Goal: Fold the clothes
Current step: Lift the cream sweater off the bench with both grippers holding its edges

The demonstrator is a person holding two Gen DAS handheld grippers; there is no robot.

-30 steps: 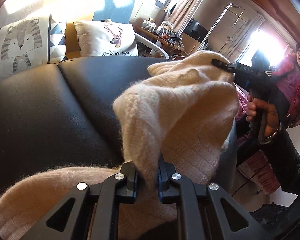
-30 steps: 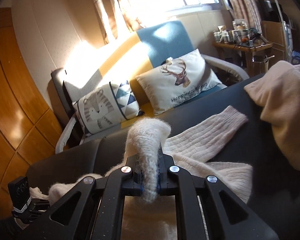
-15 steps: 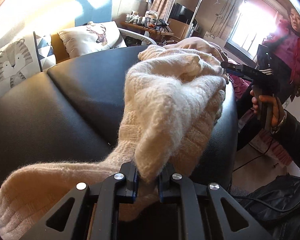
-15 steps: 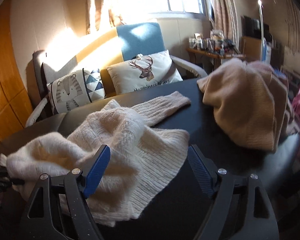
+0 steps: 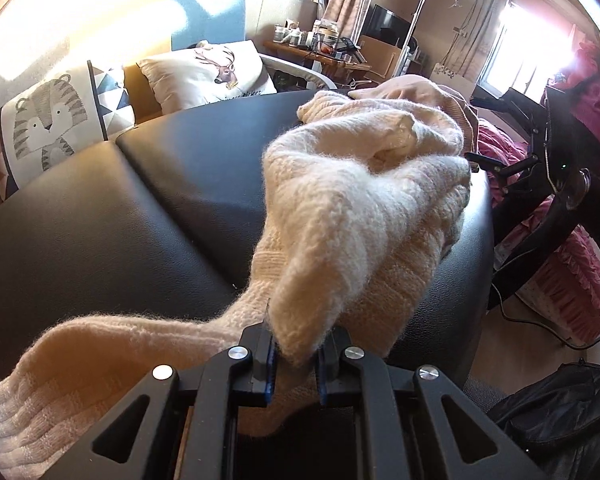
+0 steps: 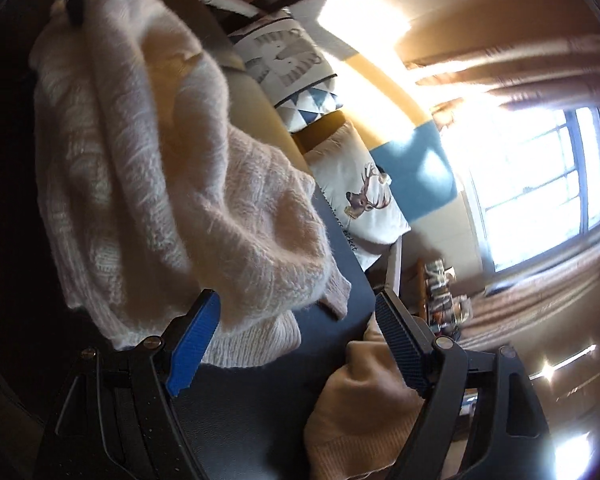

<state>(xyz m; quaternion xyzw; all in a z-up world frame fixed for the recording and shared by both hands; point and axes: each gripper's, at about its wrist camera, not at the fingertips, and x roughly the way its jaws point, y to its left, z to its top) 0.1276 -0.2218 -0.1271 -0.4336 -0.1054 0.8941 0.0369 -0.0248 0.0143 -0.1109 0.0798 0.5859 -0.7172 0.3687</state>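
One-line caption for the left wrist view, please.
Left gripper pinching a fold of the fluffy cream knitted sweater lying on the black leather surface.

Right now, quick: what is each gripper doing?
Left gripper: closed, holding a fold of the cream sweater.
Right gripper: open, holding nothing.

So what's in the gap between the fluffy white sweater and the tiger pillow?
Only bare black cushion. The left wrist view shows it running from the cream sweater back to the tiger pillow.
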